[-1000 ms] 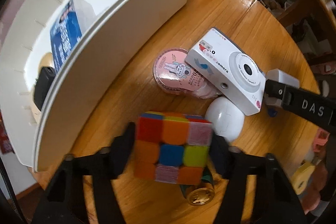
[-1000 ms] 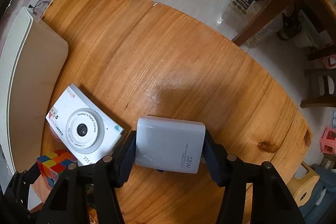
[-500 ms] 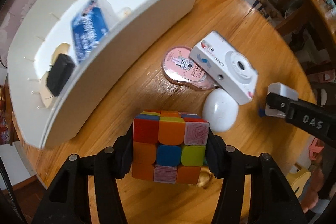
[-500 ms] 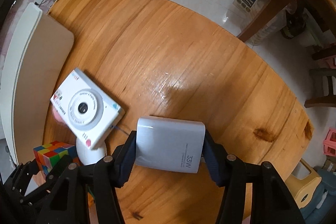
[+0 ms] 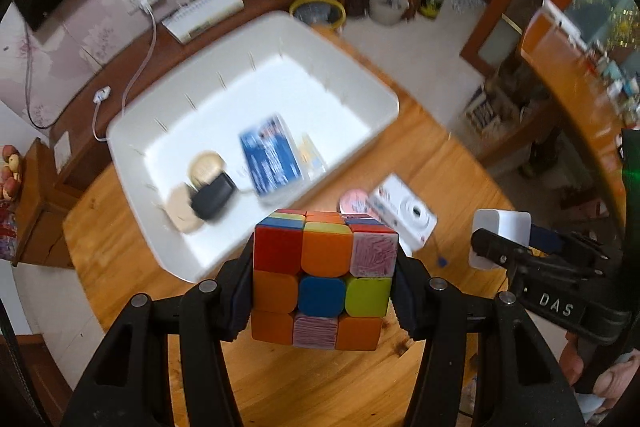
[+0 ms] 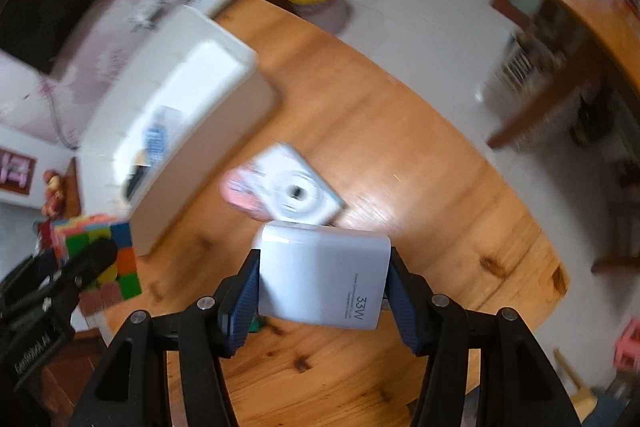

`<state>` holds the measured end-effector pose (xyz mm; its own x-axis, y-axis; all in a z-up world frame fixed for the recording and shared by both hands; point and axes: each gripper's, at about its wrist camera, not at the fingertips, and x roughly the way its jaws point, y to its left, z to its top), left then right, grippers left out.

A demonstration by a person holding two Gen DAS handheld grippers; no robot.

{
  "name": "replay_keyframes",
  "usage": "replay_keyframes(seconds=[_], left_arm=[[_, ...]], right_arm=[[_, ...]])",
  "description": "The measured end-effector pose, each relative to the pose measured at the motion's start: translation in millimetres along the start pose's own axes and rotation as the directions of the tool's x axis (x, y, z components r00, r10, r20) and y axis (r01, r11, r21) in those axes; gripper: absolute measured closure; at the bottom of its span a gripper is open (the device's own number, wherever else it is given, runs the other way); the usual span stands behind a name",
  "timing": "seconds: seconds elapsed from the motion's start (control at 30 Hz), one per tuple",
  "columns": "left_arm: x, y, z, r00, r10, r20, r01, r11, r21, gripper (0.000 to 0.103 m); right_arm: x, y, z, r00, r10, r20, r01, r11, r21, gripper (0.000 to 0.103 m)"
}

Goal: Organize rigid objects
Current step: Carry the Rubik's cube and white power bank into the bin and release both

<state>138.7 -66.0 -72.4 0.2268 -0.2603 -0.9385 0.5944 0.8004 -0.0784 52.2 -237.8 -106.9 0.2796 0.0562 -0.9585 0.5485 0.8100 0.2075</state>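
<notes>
We hold the Rubik's cube [image 5: 325, 277] clenched in our left tongs [image 5: 322, 291] and the white charger [image 6: 323, 277] in our right tongs [image 6: 322, 287], above the desk [image 6: 420, 195] beside the white bin [image 5: 360, 83]; smooth sides could slip, or our hands collide.

The wooden table [image 5: 328, 379] bears a white bin [image 5: 372, 95], camera [image 5: 404, 213] and pink disc [image 5: 353, 201].

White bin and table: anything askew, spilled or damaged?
Nothing is spilled or damaged. The toy camera rests partly on the pink disc, so it may sit tilted. The white bin stands upright with items inside.
</notes>
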Motion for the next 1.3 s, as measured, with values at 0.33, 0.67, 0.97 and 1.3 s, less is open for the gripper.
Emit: replay_keyframes(seconds=[0.33,0.67,0.97,1.3], left_arm=[[-74,34,43,0.989,0.058,0.138,-0.05,0.997,-0.063,0.043],[-105,76,88,0.967,0.158,0.198,-0.124,0.977,-0.176,0.043],[-47,112,115,0.981,0.165,0.107,-0.128,0.948,-0.291,0.043],[73,136,111,0.986,0.142,-0.088,-0.165,0.905,-0.393,0.043]], right_arm=[[-98,78,49,0.967,0.141,0.21,-0.094,0.971,-0.218,0.044],[-151,123,101,0.915,0.242,0.322,-0.133,0.937,-0.324,0.044],[-110,155,135,0.937,0.249,0.245,-0.138,0.908,-0.395,0.044],[30,147,142,0.994,0.108,0.021,-0.091,0.915,-0.393,0.044]])
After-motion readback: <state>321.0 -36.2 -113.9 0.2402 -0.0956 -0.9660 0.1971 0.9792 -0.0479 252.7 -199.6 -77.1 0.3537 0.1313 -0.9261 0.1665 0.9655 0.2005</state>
